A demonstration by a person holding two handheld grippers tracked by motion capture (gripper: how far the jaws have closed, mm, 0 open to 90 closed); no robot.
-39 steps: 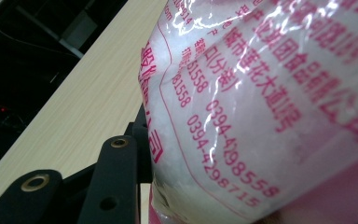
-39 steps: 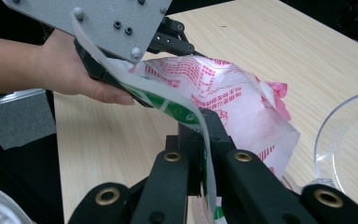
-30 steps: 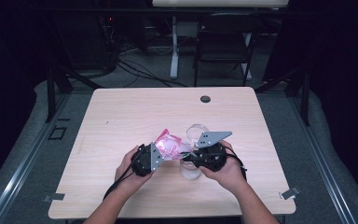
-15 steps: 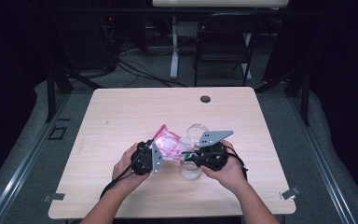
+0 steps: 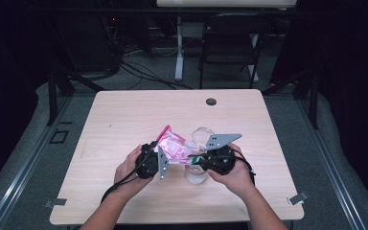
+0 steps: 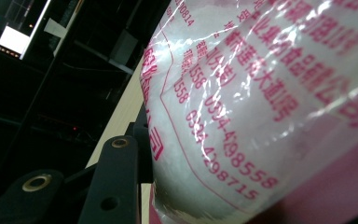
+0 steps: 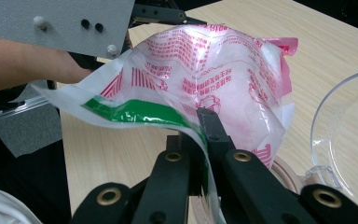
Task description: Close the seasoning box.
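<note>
A white plastic bag (image 5: 172, 145) with pink print hangs between my two grippers above the table's near middle. My left gripper (image 5: 162, 160) is shut on the bag's full body; the bag (image 6: 261, 93) bulges against one black finger (image 6: 114, 182). My right gripper (image 7: 203, 121) is shut on the bag's green-striped mouth edge (image 7: 135, 109), its jaws pinched together. The right gripper (image 5: 194, 157) sits just right of the bag. Below it stands a clear jar (image 5: 195, 175).
A clear round lid or bowl (image 5: 202, 135) lies on the wooden table (image 5: 124, 115) just behind the grippers; it is the clear bowl (image 7: 340, 135) at the right gripper view's right. A dark grommet (image 5: 211, 101) sits near the far edge. A chair (image 5: 230, 43) stands beyond the table.
My left gripper has rolled a little, so its grey plate now faces the camera. The bag stays held between both grippers, and the right hand has kept still.
</note>
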